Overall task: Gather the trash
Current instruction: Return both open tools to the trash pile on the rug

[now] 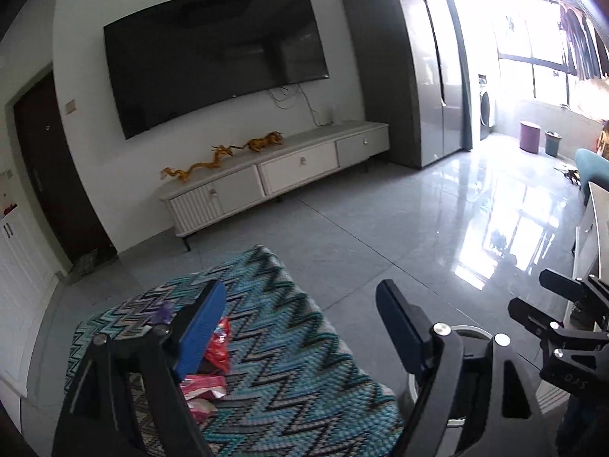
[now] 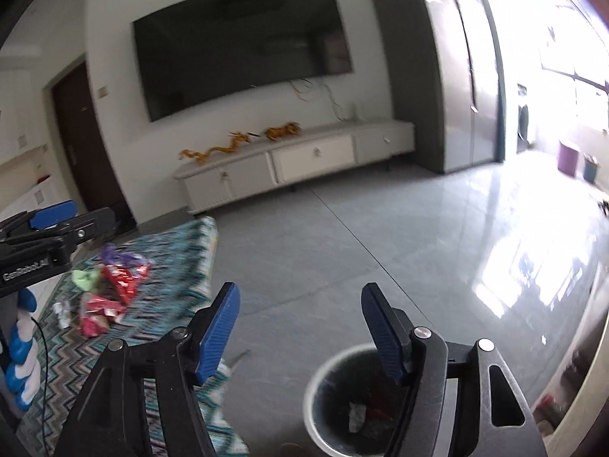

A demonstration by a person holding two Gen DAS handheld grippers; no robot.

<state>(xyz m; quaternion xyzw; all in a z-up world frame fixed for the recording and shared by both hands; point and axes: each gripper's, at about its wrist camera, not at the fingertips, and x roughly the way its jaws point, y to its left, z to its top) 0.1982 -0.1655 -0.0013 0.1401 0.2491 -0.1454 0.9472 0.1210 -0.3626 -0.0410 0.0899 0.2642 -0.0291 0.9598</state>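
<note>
- On the zigzag-patterned cloth (image 2: 179, 266), near its far edge, a heap of red, pink, green and purple snack wrappers (image 2: 114, 285) lies left of and beyond the right gripper (image 2: 300, 327), whose blue pads stand apart with nothing between them.
- Below that gripper stands a white trash bin (image 2: 316, 392) with dark liner, scraps inside.
- Left gripper (image 1: 300, 327) gapes empty above the cloth, wrappers behind its left finger.
- Its body reads "GenRobot.AI".

My left gripper (image 1: 300, 320) has black angular arms, ribbed blue pads and silver screw heads; my right gripper (image 2: 300, 327) matches; white "GenRobot.AI" lettering marks the left one's housing.
</note>
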